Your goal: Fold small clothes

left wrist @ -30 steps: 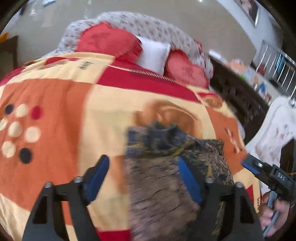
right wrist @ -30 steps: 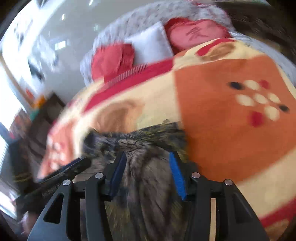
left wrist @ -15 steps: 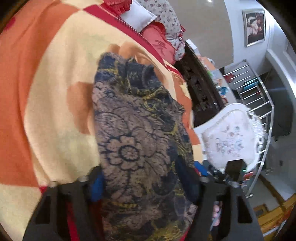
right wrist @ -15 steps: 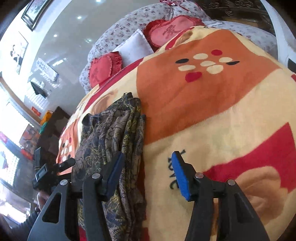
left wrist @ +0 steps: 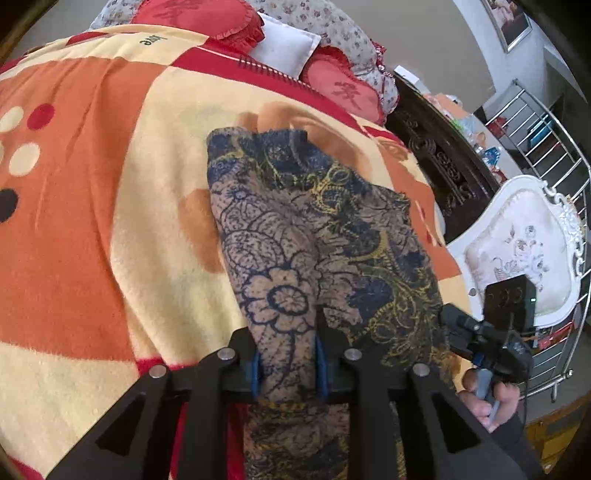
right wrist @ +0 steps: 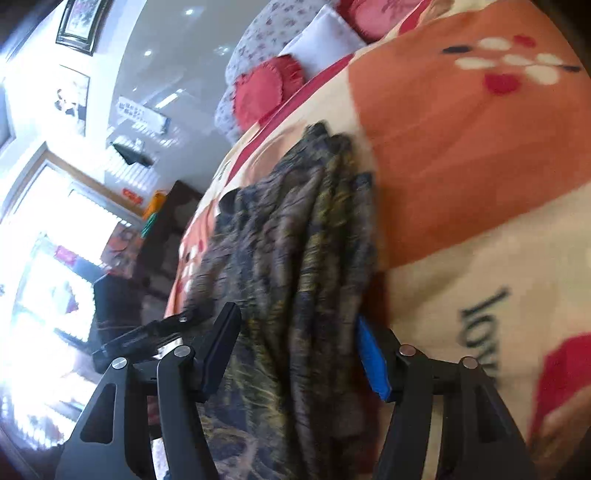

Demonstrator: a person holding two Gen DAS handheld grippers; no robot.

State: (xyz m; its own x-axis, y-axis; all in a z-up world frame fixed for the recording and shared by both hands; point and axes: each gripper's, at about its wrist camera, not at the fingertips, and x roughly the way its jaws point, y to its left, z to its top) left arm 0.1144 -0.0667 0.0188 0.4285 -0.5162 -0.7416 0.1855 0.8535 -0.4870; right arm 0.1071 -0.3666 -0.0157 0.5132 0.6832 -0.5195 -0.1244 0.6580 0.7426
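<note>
A dark floral-print garment (left wrist: 317, 236), navy and tan with yellow tracery, lies lengthwise on the bed's blanket (left wrist: 92, 206), running from its near edge toward the pillows. In the right wrist view the garment (right wrist: 295, 266) looks gathered into long folds and is motion-blurred. The left gripper (left wrist: 288, 363) is pressed in on the garment's near end, a band of cloth pinched between its blue pads. The right gripper (right wrist: 295, 354) stands spread, its fingers astride the near end of the cloth without clamping it. The blanket is orange, cream and red with dots and lettering. Red cushions (left wrist: 192, 14) and a white pillow (left wrist: 284, 48) sit at the head of the bed. A white ornate chair (left wrist: 517, 251) stands beyond the bed's right side.
</note>
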